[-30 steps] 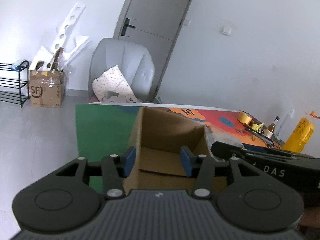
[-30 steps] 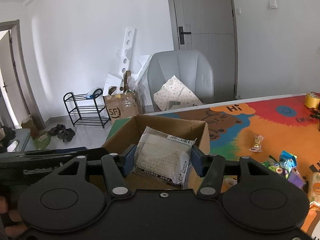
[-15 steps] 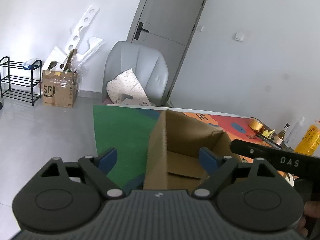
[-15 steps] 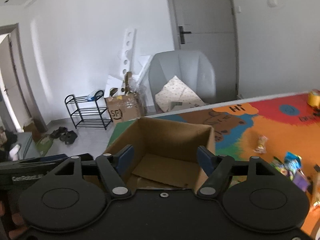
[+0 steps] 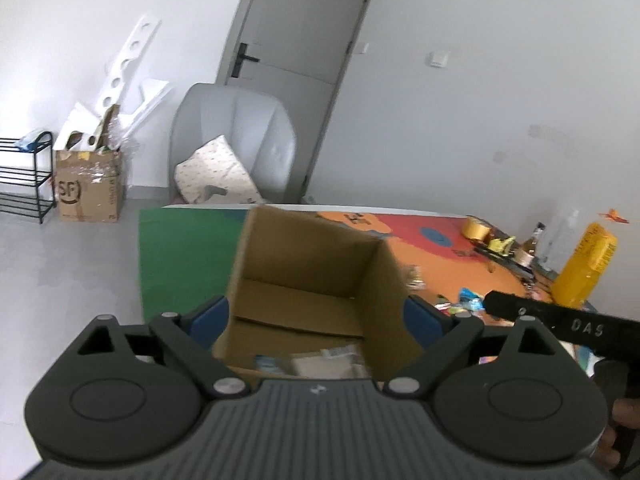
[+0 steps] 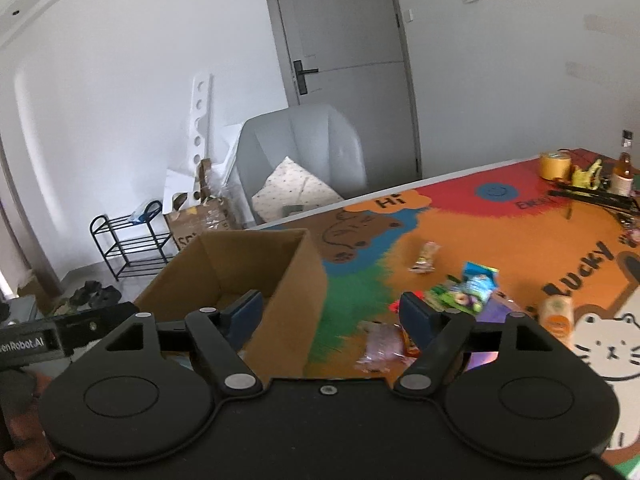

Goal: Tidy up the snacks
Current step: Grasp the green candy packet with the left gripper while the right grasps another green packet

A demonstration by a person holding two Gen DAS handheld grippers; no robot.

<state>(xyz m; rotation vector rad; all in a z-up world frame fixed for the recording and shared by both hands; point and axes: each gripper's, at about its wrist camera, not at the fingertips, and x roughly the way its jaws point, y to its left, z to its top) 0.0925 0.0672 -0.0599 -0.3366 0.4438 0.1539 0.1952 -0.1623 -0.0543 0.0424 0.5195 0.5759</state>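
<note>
grey chair (image 5: 236, 140) – spotted cushion (image 5: 218, 178) on its seat | black rack (image 6: 128, 242) | yellow bottle (image 5: 584, 266) | tape roll (image 6: 554, 165), probably

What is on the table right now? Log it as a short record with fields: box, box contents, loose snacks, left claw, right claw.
box: open cardboard box on the colourful mat
box contents: a pale packet on the floor of the box, blurred
loose snacks: several wrappers scattered on the mat to the right of the box
left claw: open, empty, pads either side of the box
right claw: open, empty, pointed at the box's right wall and the loose snacks
</note>
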